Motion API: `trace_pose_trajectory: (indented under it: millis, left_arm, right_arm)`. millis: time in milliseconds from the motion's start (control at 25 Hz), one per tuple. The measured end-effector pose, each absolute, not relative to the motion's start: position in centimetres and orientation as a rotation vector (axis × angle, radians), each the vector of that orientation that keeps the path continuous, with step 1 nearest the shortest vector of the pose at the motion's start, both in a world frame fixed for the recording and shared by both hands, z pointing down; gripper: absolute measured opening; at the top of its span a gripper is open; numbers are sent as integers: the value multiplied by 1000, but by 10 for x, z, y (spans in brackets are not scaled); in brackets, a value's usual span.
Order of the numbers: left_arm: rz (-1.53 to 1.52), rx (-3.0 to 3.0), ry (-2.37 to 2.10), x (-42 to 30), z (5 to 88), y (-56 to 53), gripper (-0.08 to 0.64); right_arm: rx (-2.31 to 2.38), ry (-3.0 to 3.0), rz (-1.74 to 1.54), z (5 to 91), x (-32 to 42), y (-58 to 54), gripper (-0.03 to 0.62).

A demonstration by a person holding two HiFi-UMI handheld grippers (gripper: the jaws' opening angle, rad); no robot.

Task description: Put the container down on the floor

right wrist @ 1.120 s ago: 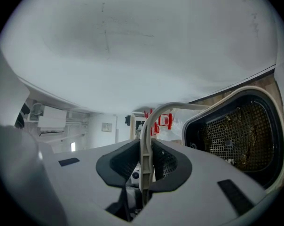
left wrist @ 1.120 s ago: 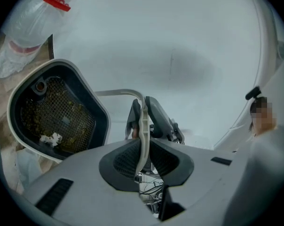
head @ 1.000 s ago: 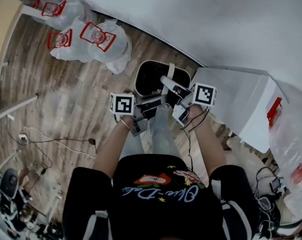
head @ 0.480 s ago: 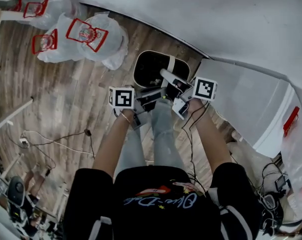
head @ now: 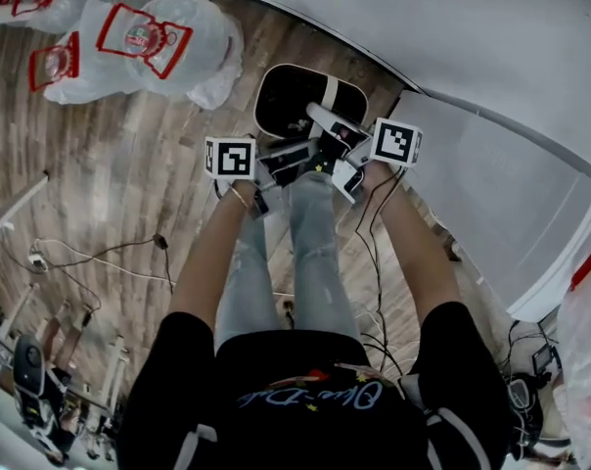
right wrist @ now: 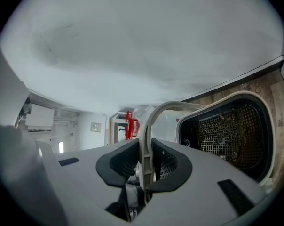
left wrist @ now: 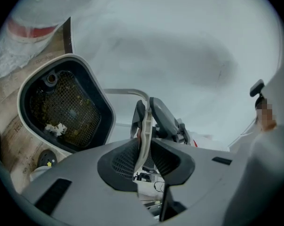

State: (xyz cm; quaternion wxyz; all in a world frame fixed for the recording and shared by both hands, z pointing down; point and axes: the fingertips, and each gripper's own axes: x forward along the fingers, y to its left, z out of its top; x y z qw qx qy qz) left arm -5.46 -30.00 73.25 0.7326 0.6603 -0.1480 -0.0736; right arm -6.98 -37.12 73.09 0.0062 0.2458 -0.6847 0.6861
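The container is a black bin with a white rim and a mesh insert, seen from above over the wooden floor. Its white handle arches up between both grippers. In the left gripper view the handle runs between the pads of my left gripper, whose jaws are opening while the pads still touch it. My right gripper is shut on the same handle. The container hangs to the left in the left gripper view, and the container is to the right in the right gripper view. Seen from the head, left gripper and right gripper meet above the bin.
Clear plastic bags with red print lie on the wooden floor at the upper left. A white cabinet stands at the right against the white wall. Cables trail over the floor at the left. The person's legs are just behind the bin.
Both grippers and the container have sunk lower toward the floor, with the arms stretched further out. The bin looks smaller and sits higher in the head view.
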Motion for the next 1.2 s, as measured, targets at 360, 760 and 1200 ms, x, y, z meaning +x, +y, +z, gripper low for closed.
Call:
trace_pose_trajectory:
  millis: [360,760,1200]
  left_arm:
    - [-160,1443,-360,-47,784,-308,74]
    - [-220,1331,-368,-44,827,-306,74]
    - [-127,1348,-381,-47,865,-302,83]
  right_arm:
    - [844,-2085,2141,787,-60,-376,64]
    - [855,-2045,2110,834,-63,-374,64]
    - [894,-1989,2115,874,-62,-367,64]
